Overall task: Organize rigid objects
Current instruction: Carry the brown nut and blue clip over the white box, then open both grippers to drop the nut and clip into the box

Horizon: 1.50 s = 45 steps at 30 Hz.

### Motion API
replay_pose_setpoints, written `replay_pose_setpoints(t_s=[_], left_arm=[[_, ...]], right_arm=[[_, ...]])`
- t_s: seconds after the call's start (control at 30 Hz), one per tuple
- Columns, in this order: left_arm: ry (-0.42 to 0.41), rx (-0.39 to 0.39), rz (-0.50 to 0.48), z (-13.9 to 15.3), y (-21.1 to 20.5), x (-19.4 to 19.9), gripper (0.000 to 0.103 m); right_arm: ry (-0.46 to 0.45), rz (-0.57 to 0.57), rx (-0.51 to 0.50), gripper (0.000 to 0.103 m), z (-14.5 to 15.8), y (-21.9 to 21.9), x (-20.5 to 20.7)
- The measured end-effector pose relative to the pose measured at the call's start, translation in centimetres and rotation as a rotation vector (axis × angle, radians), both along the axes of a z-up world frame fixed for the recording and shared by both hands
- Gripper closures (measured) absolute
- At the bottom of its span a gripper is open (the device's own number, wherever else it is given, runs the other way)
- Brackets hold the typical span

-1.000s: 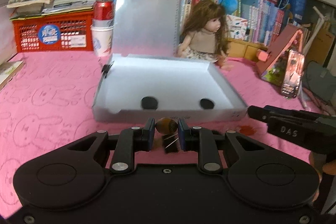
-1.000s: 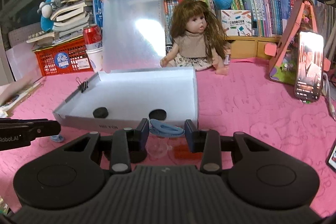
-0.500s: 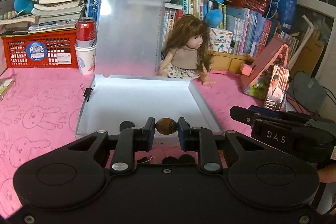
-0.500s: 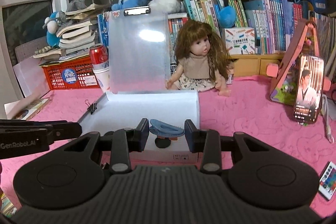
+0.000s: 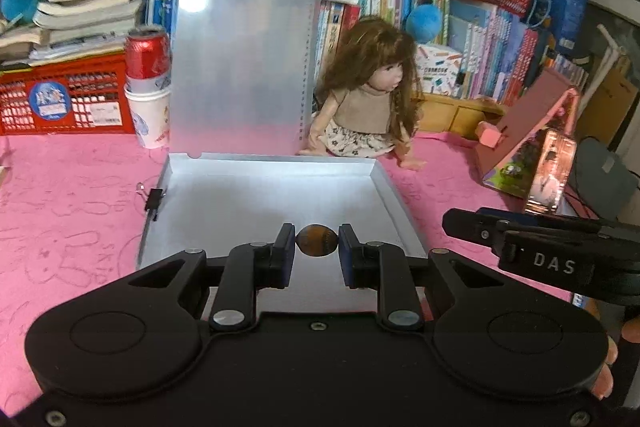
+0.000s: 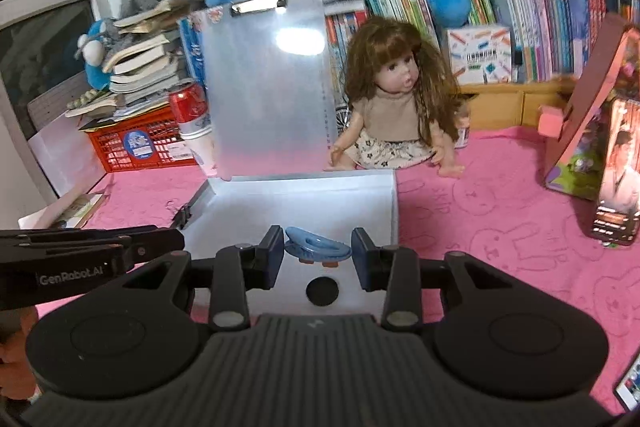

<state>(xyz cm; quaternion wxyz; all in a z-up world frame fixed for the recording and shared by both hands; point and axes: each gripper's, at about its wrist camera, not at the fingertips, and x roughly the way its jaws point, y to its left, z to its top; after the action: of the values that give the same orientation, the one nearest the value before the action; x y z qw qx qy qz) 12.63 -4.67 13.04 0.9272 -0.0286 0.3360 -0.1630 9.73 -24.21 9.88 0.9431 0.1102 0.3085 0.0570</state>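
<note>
Left tool: the left tool (image 5: 317,247) is squeezed tight on a small brown bead (image 5: 317,246), holding it up over the near part of the box (image 5: 276,195).
Right tool: the right tool (image 6: 319,251) is closed partway on a flat blue clip (image 6: 318,249), held up over the same box (image 6: 304,199).
Box: it sits open on the pink counter (image 5: 72,195), with its clear lid (image 5: 240,67) standing up at the back.
Already inside: one black disc (image 6: 322,290) lies on the box floor, under the clip.
How to do it well: the person should bring each tool low over a bare bit of the floor before letting go, so the round bead does not roll or bounce out. The clip should land beside the disc, not on it.
Words on the tools: "DAS" and "GenRobot.AI".
Other words: the can (image 5: 147,57) and books (image 6: 520,23) have print too small to read.
</note>
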Motion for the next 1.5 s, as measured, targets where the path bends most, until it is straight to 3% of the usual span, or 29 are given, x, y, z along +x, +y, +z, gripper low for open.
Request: replay_pose_setpoints(t_s=[0.33,0.6,1.33,1.43,1.5], left_arm=[[0.063,0.039,0.049,-6.0,0.2,7.3,0.081],[0.126,0.058,0.081,-9.2,1.4,10.4,0.081],[0.154,0.090,0.086,-11.6,1.1,11.4,0.081],[0.154,0.090,0.086,-11.6,1.1,11.4,0.081],[0.155,0.084,0.090,-11.5,1.2,11.3,0.081]], right_arm=[[0.120,0.010,0.030,0.062,-5.1,0.0,6.3],[0.183,0.057,0.003,0.061,-7.7,1.7,9.4],[0.232,0.058,-0.044,0.061,-9.5,2.5,10.9],[0.229,0.052,-0.041,0.058,-9.5,2.5,10.9],[0.228,0.043,-0.038,0.045,-9.5,2.4,10.8]])
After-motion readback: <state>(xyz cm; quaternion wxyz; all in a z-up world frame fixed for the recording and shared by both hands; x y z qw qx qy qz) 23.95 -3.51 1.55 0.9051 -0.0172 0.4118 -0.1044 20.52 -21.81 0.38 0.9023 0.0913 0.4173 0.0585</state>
